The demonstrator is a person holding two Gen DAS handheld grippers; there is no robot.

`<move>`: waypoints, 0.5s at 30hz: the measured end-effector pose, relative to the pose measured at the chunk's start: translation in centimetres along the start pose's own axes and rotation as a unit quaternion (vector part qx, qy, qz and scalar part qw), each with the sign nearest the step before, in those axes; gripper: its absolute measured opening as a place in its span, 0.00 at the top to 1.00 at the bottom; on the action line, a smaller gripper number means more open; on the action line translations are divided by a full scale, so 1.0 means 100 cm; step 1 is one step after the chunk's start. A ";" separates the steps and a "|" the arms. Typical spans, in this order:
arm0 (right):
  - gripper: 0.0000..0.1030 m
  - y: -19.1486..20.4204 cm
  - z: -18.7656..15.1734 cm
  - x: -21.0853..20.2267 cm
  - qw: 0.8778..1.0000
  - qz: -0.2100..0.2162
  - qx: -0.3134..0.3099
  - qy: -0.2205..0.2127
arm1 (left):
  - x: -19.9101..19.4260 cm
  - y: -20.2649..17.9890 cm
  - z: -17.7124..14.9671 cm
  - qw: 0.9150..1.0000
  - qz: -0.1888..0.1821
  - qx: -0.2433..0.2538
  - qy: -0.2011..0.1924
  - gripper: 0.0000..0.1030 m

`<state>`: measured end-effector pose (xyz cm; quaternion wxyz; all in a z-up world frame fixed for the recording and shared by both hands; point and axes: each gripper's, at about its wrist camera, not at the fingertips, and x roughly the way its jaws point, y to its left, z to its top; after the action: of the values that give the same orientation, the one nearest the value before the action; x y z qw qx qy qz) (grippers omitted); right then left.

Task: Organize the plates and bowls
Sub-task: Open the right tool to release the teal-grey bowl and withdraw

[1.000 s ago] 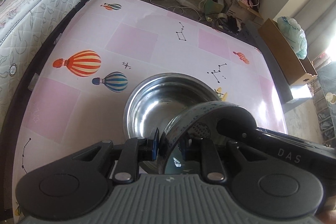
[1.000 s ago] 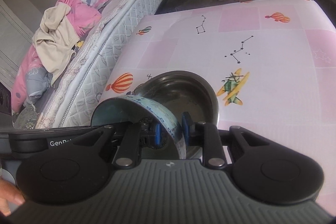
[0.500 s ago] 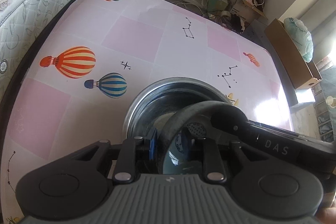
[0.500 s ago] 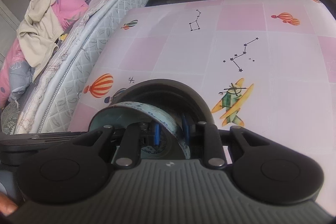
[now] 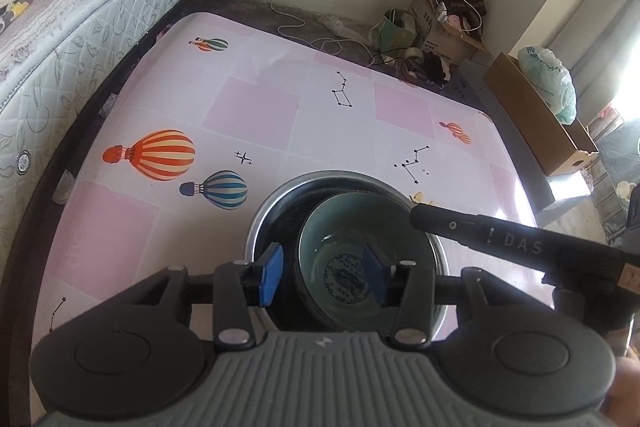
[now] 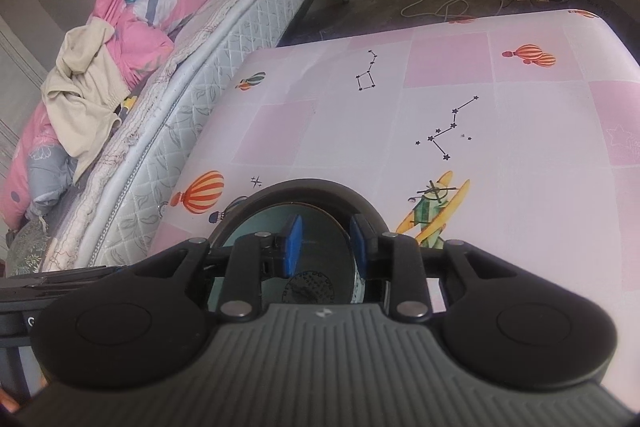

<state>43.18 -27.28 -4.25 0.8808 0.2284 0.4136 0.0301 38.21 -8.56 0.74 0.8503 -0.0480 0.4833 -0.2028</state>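
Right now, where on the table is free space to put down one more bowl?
The tablecloth is bare from the big striped balloon print to the far edge, and on the right past the airplane print. It is crowded only near you: the ceramic bowl sits inside the steel bowl, with left tool and right tool open over them.

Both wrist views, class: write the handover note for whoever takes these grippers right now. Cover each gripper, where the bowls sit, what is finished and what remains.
Left gripper: open, straddling the near-left wall of the ceramic bowl, gripping nothing.
Right gripper: open above the same bowl, also empty.
The ceramic bowl sits nested inside the steel bowl on the pink table.
Done: the bowls are stacked and released.
Left: back both grippers away. No plates or other bowls are visible in either view, so look around before the next pick.
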 end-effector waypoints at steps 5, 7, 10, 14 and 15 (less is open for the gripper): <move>0.72 0.000 -0.017 -0.048 0.999 0.027 0.012 -0.022 | -0.040 -0.003 -0.020 0.999 -0.015 0.016 -0.026 0.40; 0.71 0.000 -0.028 -0.070 0.998 0.041 0.020 -0.030 | -0.056 -0.004 -0.031 0.999 -0.018 0.022 -0.036 0.36; 0.69 0.001 -0.051 -0.106 0.997 0.058 0.031 -0.042 | -0.078 0.000 -0.051 0.998 -0.018 0.022 -0.052 0.30; 0.69 0.006 -0.088 -0.142 0.994 0.078 0.056 -0.049 | -0.101 0.012 -0.084 0.998 -0.010 0.005 -0.066 0.29; 0.68 0.008 -0.098 -0.148 0.993 0.084 0.060 -0.048 | -0.105 0.015 -0.092 0.998 -0.007 -0.001 -0.068 0.29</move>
<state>26.29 -26.44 1.24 0.8786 0.3165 0.3510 0.0680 26.17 -2.03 3.91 0.8794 -0.0660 0.4246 -0.2049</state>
